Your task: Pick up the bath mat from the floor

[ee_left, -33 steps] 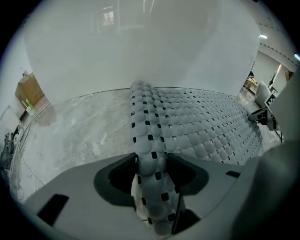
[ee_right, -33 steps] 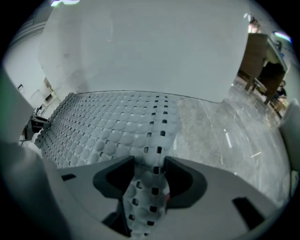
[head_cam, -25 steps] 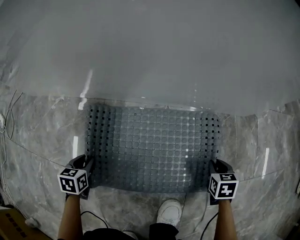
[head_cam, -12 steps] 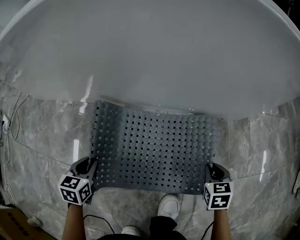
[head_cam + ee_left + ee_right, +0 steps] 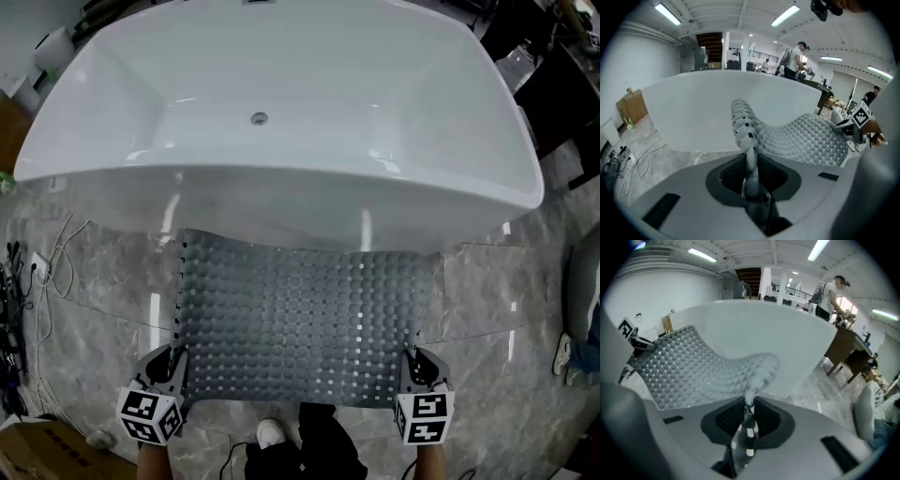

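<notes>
The bath mat point(image 5: 305, 323), grey, bobbled and pierced with rows of small square holes, is stretched out between the two grippers, just in front of the bathtub. Its near edge is raised and the sheet sags in the middle. From here I can't tell whether the far edge, close under the tub's wall, touches the floor.

The left gripper point(image 5: 176, 364) has the near left corner. Its jaws have just been closing and are clamped on the mat's edge, which rises in a fold straight from between them. The right gripper point(image 5: 413, 364) holds the near right corner, jaws clenched on a thin pinch of the mat.

Beyond the mat stands the white bathtub point(image 5: 281, 192), long side toward me. Its basin shows only a round drain fitting point(image 5: 259, 118).

The floor point(image 5: 94, 309) is grey marble slabs. Loose cables point(image 5: 42, 272) trail along the left, with a cardboard box point(image 5: 37, 455) in the near left corner. A white shoe point(image 5: 272, 433) of the person shows below the mat's near edge.
</notes>
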`<state>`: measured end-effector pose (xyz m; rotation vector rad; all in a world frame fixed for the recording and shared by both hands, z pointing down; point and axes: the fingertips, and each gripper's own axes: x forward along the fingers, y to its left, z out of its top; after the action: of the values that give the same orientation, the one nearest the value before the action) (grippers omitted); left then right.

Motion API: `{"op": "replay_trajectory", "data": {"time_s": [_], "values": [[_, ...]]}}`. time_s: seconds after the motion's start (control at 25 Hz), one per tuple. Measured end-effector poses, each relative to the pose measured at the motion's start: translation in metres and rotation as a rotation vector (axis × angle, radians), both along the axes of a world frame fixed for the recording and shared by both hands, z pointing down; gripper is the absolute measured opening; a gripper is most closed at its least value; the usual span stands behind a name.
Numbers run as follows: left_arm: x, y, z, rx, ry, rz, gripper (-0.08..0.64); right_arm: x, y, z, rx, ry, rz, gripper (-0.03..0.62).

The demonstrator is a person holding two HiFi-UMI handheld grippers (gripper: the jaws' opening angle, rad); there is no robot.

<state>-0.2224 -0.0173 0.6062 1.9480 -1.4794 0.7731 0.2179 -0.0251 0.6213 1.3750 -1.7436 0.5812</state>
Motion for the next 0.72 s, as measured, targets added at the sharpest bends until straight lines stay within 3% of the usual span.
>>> {"op": "replay_trajectory", "data": {"time_s": [0.12, 0.4, 0.72], "values": [[0.001, 0.008, -0.086, 0.028, 0.018, 0.002, 0.077, -0.001, 0.013, -0.092, 0.027, -0.01, 0.019, 0.075], [0.003, 0.019, -0.277, 0.187, 0.051, 0.065, 0.075, -0.007, 0.038, -0.294, 0.184, -0.007, 0.063, 0.074], [-0.013, 0.026, -0.457, 0.412, 0.076, 0.096, 0.075, -0.008, 0.065, -0.474, 0.4, -0.002, 0.105, 0.075]]}}
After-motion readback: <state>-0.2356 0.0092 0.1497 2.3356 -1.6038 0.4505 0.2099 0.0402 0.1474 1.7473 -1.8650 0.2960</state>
